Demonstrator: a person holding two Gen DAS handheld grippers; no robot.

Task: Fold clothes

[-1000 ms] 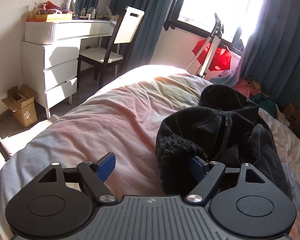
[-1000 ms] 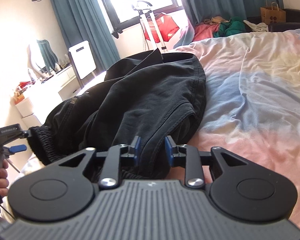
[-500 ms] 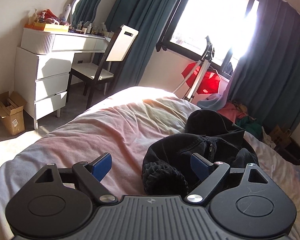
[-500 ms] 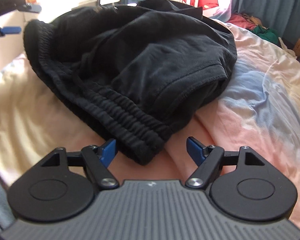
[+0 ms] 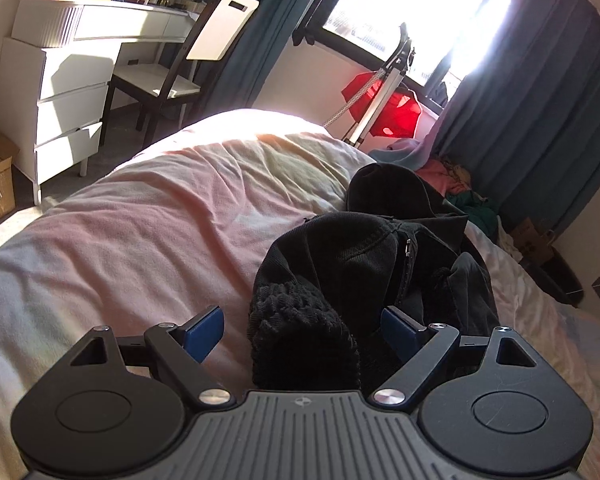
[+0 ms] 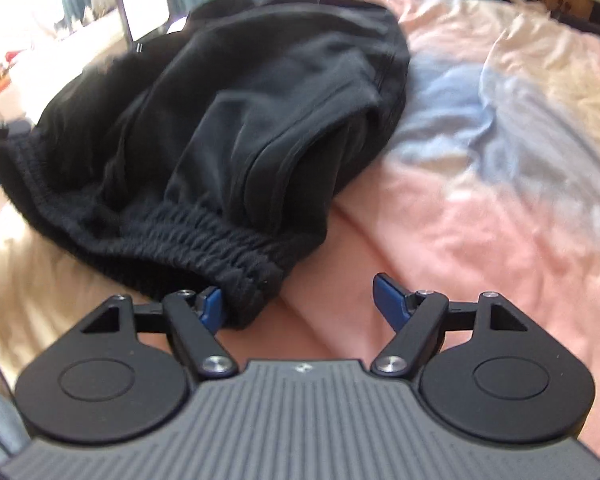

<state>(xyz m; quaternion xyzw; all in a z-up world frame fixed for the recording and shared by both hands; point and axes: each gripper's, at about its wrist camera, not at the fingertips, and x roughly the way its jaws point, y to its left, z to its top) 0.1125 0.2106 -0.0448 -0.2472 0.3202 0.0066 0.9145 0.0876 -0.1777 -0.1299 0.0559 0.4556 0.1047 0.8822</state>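
Garment: one pair of black trousers (image 6: 228,120) lies bunched in a heap on the bed (image 5: 140,248), ribbed waistband (image 6: 204,232) turned toward me.
Left hand-held gripper (image 5: 303,330): released, jaws wide; one end of the waistband sits between the blue pads, but I see no pad pressing on it.
Right hand-held gripper (image 6: 296,300): released too, jaws spread; the other end of the waistband lies against my left pad (image 6: 211,304), while the other pad stands clear over the bare sheet.
Progress: I judge the fold barely begun. The trousers are crumpled, the legs tucked under and over each other, no flat layer or clean crease anywhere.
Left to do: take the waistband at both ends, lift and shake it out, lay the trousers flat, bring leg onto leg, then fold them up.
Count, clothes on the bed: one dark garment, as far as I can tell; the heap could hide a second piece.
Count, hand-held grippers: two, one in each of my hands.
Count, other clothes: a loose pile (image 5: 456,184) on the floor by the curtain, too jumbled to number, and a red piece (image 5: 396,114) hanging under the window.
Count, furniture: one chair (image 5: 176,80), one white dresser (image 5: 64,76).
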